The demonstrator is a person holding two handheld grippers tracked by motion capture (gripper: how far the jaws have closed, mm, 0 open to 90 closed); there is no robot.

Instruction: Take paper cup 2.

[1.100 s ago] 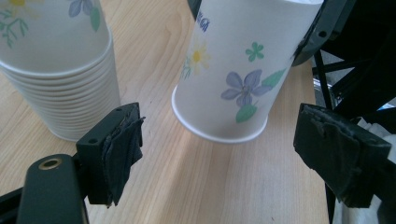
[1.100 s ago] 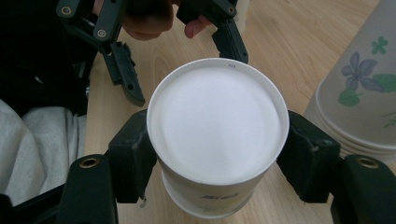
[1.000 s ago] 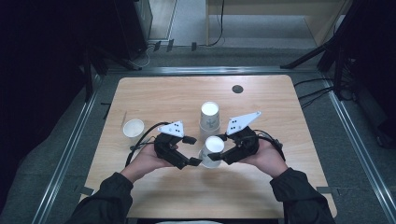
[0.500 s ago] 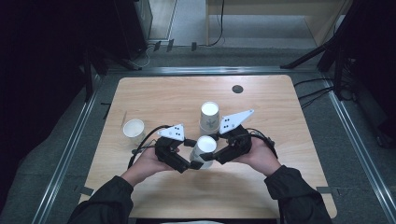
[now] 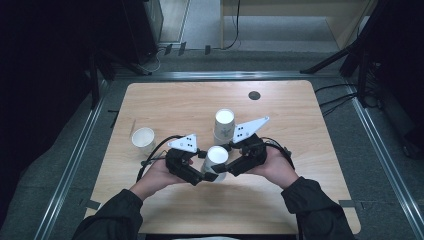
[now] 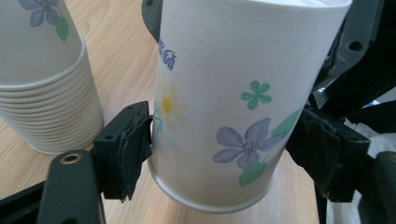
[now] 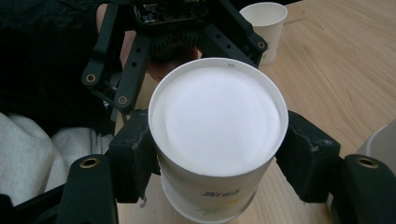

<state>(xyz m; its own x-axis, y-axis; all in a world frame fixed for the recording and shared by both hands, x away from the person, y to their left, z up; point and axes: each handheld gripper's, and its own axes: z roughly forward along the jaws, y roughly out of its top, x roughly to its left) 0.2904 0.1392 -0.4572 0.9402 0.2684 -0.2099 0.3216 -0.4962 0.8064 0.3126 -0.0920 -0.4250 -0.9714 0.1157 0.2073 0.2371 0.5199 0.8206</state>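
Note:
An upside-down white paper cup [image 5: 218, 156] with flower print is held just above the table between both grippers. My left gripper [image 5: 206, 173] comes from the left; its jaws have just been closing, and its pads [image 6: 136, 140] now press the cup [image 6: 233, 93] near its rim. My right gripper [image 5: 226, 167] comes from the right, shut on the same cup [image 7: 217, 121] just below its flat base. The left gripper [image 7: 173, 28] faces it from behind the cup.
A stack of upside-down flowered cups [image 5: 224, 125] stands just behind the held cup, and shows as a stack [image 6: 42, 93] close at the left. A single upright cup [image 5: 143, 139] stands at the table's left. A dark round hole [image 5: 254, 95] lies near the far edge.
The held cup and the right gripper have shifted slightly left, toward the left gripper. The left jaws have drawn in onto the cup's sides.

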